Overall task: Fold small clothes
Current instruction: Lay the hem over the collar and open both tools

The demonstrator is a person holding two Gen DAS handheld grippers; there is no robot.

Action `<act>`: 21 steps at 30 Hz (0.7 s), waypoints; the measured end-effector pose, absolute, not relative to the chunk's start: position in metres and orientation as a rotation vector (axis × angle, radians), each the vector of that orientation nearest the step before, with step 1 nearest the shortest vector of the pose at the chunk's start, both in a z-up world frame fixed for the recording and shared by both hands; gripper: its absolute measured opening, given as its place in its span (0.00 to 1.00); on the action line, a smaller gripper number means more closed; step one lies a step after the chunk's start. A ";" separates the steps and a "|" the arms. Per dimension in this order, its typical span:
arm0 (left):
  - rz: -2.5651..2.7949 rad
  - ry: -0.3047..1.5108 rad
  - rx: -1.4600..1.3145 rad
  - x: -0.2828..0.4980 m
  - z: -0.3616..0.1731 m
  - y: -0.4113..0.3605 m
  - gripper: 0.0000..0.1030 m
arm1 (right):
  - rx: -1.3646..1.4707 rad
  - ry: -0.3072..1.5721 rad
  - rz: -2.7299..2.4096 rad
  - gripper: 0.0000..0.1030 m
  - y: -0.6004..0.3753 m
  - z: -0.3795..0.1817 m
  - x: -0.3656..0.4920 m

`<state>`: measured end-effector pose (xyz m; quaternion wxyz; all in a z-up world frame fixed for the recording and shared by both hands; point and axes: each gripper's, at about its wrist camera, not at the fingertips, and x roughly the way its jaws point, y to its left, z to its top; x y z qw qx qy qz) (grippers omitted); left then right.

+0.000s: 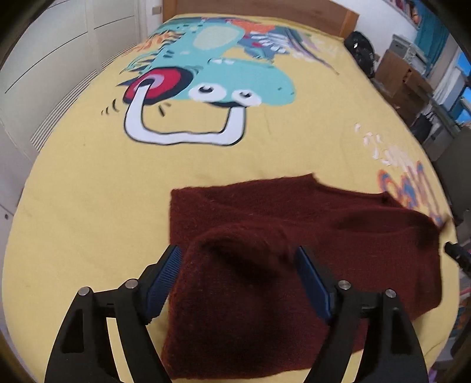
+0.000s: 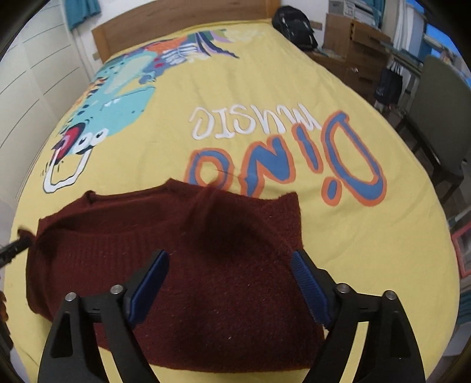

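A dark red knitted sweater [image 1: 338,224] lies partly folded on the yellow dinosaur bedspread [image 1: 88,206], near its front edge. My left gripper [image 1: 238,250] points down over the sweater's left part. Its jaws stand wide, and a raised hump of the knit sits loosely between the blue pads [image 1: 164,280]. In the right wrist view the sweater [image 2: 117,235] spreads leftward. Over its right part my right gripper [image 2: 229,254] is open, with the cloth lying flat under and between its fingers [image 2: 307,282]. Each view catches the tip of the other gripper at the sweater's far end.
The bedspread [image 2: 353,235] covers the whole bed, up to a wooden headboard [image 2: 176,17]. White wardrobe doors [image 1: 44,59] run along the left side. A black backpack [image 2: 294,26], cardboard boxes [image 2: 362,50] and a grey-green chair [image 2: 441,117] stand along the right.
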<state>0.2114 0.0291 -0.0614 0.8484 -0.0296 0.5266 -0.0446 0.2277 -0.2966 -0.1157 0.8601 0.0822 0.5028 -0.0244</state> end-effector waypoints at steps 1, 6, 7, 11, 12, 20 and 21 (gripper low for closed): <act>-0.103 1.107 -0.062 0.209 -0.059 0.026 0.79 | 0.167 1.047 -0.039 0.98 -0.292 -0.115 0.225; -0.172 1.083 -0.024 0.193 -0.058 0.001 0.99 | 0.115 1.036 0.030 0.99 -0.252 -0.124 0.209; -0.185 1.079 -0.017 0.190 -0.060 -0.004 0.99 | 0.100 1.033 0.038 0.99 -0.244 -0.127 0.206; -0.223 1.062 0.020 0.172 -0.075 -0.023 0.99 | 0.020 1.027 0.055 1.00 -0.213 -0.145 0.189; -0.229 1.066 0.028 0.168 -0.080 -0.026 0.99 | 0.010 1.029 0.056 1.00 -0.208 -0.149 0.187; -0.187 1.118 0.139 0.150 -0.135 -0.032 0.99 | -0.002 1.090 0.032 0.99 -0.214 -0.194 0.173; -0.167 1.110 0.137 0.149 -0.139 -0.025 0.99 | 0.006 1.092 0.026 0.99 -0.220 -0.196 0.173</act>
